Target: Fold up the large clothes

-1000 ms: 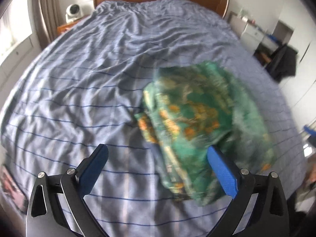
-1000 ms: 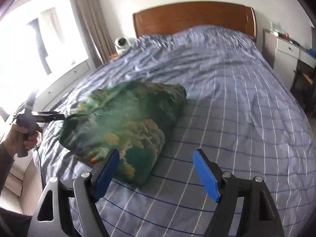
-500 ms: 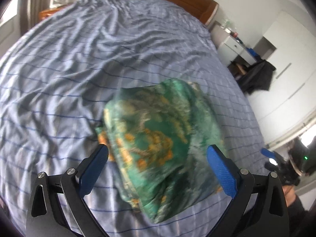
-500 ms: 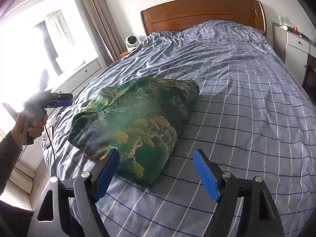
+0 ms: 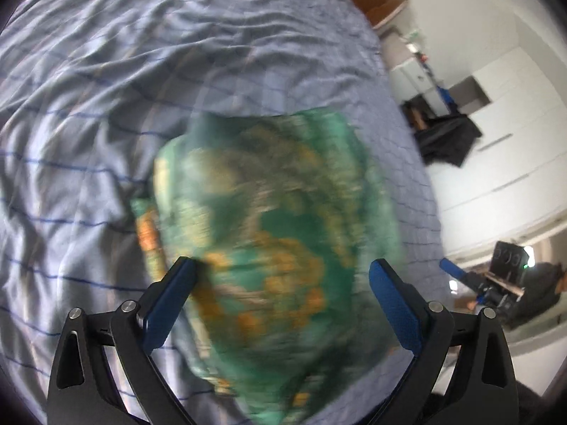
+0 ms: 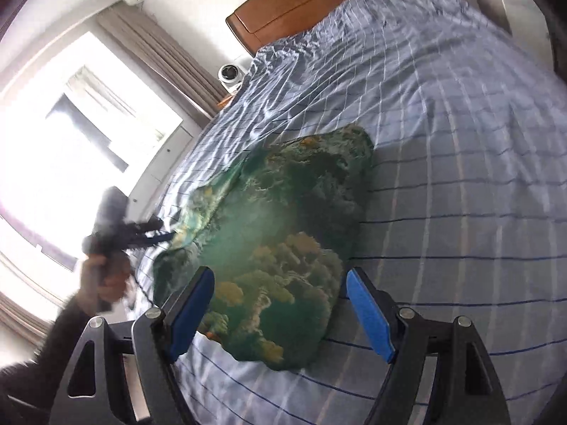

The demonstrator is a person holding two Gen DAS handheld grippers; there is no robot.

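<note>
The green garment [image 6: 283,248], printed with yellow-orange patches, lies in a folded bundle on the bed [image 6: 460,177], on its blue striped sheet, toward the side by the window [image 6: 71,134]. The right tool [image 6: 280,304] hangs above the bundle's near end with its blue pads spread wide and nothing between them. The left tool [image 5: 281,294] is also open over the garment [image 5: 276,248] from the opposite side; that view is blurred, so whether a pad brushes the cloth is unclear, though it seems not to. A hand [image 6: 106,276] grips the left tool's handle.
</note>
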